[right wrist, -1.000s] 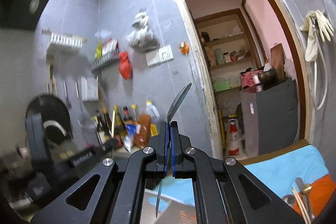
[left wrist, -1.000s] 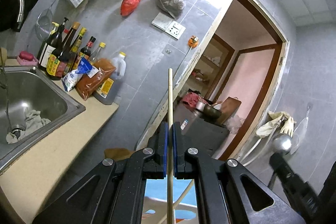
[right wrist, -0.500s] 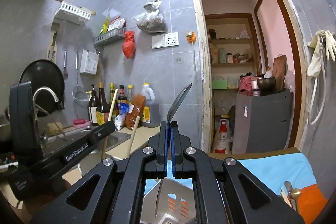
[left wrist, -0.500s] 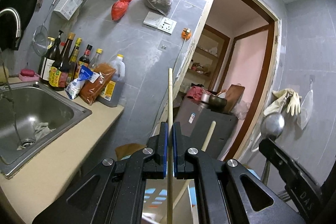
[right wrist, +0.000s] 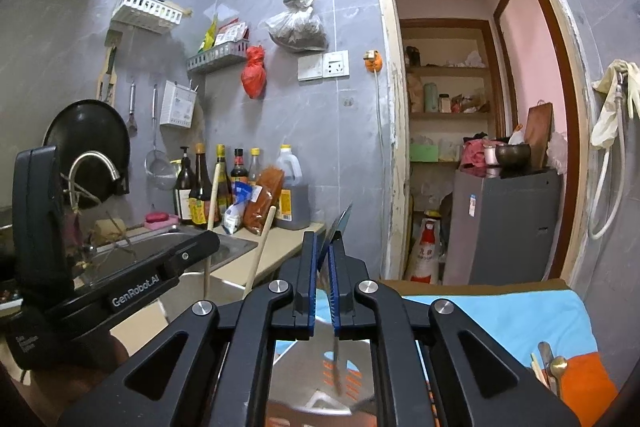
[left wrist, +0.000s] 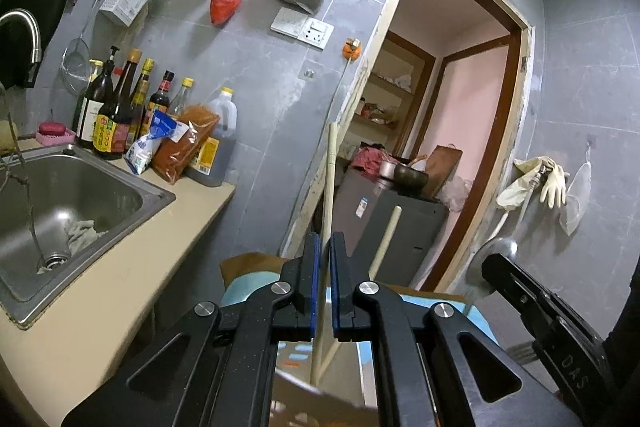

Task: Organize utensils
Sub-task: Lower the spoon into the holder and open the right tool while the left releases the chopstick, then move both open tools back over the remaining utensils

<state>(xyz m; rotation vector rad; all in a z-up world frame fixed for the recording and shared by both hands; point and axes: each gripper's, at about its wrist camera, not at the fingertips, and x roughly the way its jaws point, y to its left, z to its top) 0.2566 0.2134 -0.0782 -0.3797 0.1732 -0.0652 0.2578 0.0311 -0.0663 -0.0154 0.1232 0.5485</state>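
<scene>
Left claw (left wrist: 324,283): I see it slightly parted; pale wooden chopstick (left wrist: 329,187) upright between pads, seemingly loose
Right claw (right wrist: 323,283): slightly parted around steel spoon (right wrist: 340,223); perforated steel holder (right wrist: 320,383) directly below

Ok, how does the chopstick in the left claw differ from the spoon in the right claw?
The chopstick is pale wood, a thin round stick; the spoon is grey metal with a flat bowl. The chopstick rises far above the left claw, the spoon only just above the right claw. Both stand between blue pads.
</scene>
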